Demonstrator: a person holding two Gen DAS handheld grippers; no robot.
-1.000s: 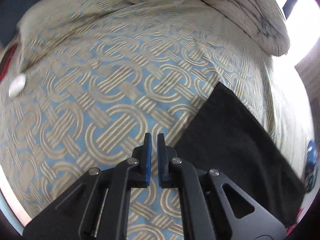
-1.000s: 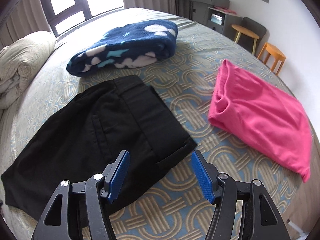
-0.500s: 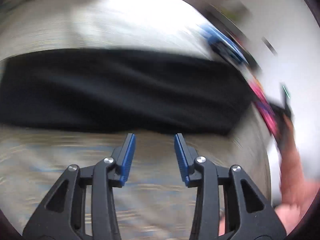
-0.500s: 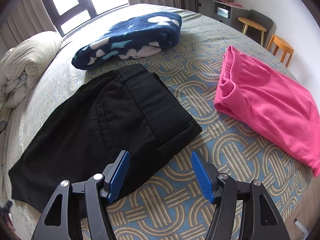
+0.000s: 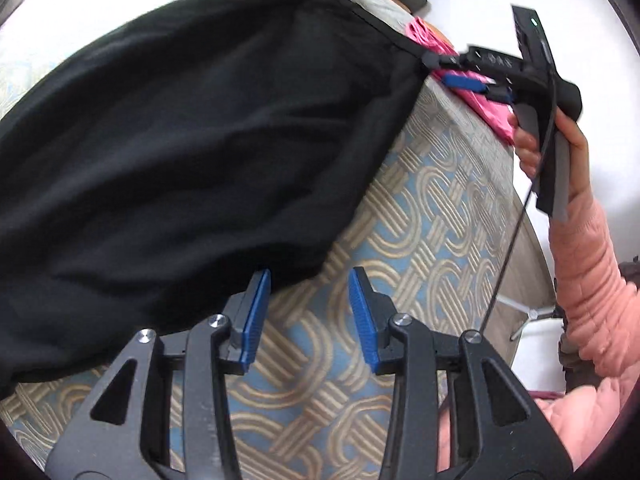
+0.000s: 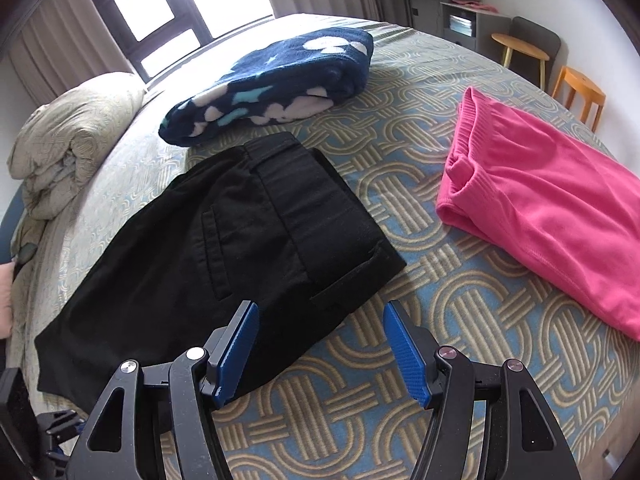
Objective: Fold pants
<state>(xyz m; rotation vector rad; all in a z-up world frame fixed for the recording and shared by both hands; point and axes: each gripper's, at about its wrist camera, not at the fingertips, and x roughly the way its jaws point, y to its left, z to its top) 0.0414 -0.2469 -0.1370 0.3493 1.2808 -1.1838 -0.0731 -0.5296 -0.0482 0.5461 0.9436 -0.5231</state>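
Black pants (image 6: 224, 240) lie folded flat on the patterned bedspread (image 6: 460, 304), waistband toward the far side. They fill the upper left of the left wrist view (image 5: 180, 132). My left gripper (image 5: 308, 316) is open and empty, just over the pants' near edge. My right gripper (image 6: 320, 352) is open and empty, low over the pants' near corner. It also shows in the left wrist view (image 5: 468, 80), held by a hand at the pants' far corner.
A folded pink garment (image 6: 552, 216) lies to the right of the pants. A folded navy fleece blanket (image 6: 272, 84) lies behind them. A rolled beige duvet (image 6: 68, 144) sits far left. Chairs and a grey desk (image 6: 460, 4) stand beyond the bed.
My left gripper swung from bare bedspread round to the pants' edge and opened from shut. My right gripper moved slightly closer to the pants, still open.
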